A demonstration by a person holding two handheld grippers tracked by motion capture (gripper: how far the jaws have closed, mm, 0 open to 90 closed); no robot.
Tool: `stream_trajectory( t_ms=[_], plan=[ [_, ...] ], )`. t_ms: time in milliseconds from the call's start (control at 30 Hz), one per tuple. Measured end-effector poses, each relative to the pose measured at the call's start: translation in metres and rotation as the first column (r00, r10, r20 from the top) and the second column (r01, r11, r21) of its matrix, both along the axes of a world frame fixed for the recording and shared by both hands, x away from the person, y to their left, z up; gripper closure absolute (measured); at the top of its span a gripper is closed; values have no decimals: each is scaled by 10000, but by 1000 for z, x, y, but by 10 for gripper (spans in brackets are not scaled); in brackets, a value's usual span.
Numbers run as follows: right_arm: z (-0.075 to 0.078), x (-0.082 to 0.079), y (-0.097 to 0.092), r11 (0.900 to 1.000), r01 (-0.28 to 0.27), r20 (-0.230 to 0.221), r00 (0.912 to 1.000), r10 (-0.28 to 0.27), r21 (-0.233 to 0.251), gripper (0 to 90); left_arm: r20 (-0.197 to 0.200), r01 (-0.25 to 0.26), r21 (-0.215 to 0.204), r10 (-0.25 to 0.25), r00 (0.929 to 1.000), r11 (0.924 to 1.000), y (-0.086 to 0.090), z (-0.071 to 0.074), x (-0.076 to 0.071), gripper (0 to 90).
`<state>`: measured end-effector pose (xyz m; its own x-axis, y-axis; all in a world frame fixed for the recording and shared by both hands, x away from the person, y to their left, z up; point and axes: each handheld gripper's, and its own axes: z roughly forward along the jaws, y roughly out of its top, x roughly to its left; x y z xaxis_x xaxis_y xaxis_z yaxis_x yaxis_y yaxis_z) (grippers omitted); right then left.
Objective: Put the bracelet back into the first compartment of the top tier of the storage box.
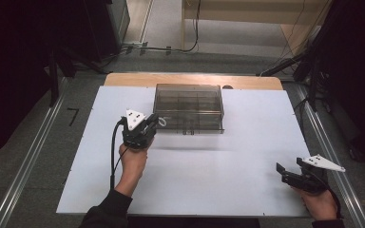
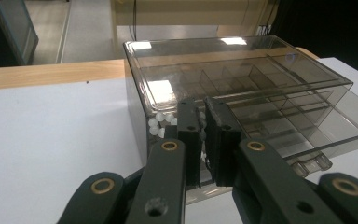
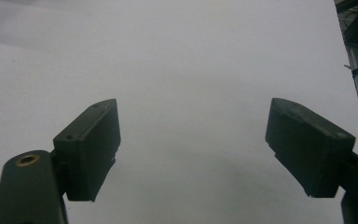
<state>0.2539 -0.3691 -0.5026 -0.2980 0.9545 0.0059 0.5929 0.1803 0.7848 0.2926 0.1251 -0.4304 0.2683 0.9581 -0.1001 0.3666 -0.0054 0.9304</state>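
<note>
1. A smoke-tinted clear plastic organiser box [image 1: 189,108] with inner dividers sits on the white table [image 1: 209,175], toward twelve o'clock from the table's middle, with its lid down.
2. The left gripper [image 1: 153,124] is at the box's near-left corner, at about nine o'clock of the box, held in the person's left hand [image 1: 132,161].
3. In the left gripper view its jaws are drawn close together, with a narrow gap between them, right against the box's front wall [image 2: 177,135].
4. Small white beads [image 2: 161,123] lie inside the box's corner compartment, at ten o'clock of the jaw tips.
5. The right gripper [image 1: 290,168] hovers at the table's four o'clock edge, well apart from the box.
6. Its jaws stand wide apart over bare white table [image 3: 191,93], holding nothing.
</note>
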Motion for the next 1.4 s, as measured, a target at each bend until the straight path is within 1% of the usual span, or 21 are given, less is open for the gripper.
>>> stream_trajectory(
  t_ms=[133,567,1000,1067,1133,1200,1267,1333,1400],
  plan=[
    [0,0,0,10000,0,-4,10000,0,-1,166,-49,44,86,-43,10000,10000,-2,-2,3,853],
    [-1,0,0,10000,-31,-23,10000,31,-40,166,-228,159,175,-155,9996,9997,-6,-9,11,852],
    [-1,0,0,10000,-27,-43,10000,27,-34,166,-417,255,191,-246,9988,9995,-10,-16,19,844],
    [-1,1,0,10000,-23,-45,10000,23,-47,165,-385,266,181,-259,9989,9995,-10,-16,20,829],
    [-1,1,0,10000,-27,-62,10000,27,-41,166,-377,326,130,-321,9988,9994,-9,-16,20,787],
    [-1,1,0,10000,-27,-69,10000,27,-41,166,-370,337,123,-332,9988,9994,-9,-16,20,775],
    [-1,1,0,10000,-32,-64,10000,32,-43,166,-389,407,66,-404,9984,9992,-10,-16,20,716],
    [-1,1,0,10000,-34,-65,10000,33,-43,166,-371,409,110,-405,9985,9991,-10,-16,19,699],
    [-1,1,0,10000,-35,-72,10000,34,-40,166,-371,468,71,-466,9982,9989,-10,-16,19,657]
  ],
)
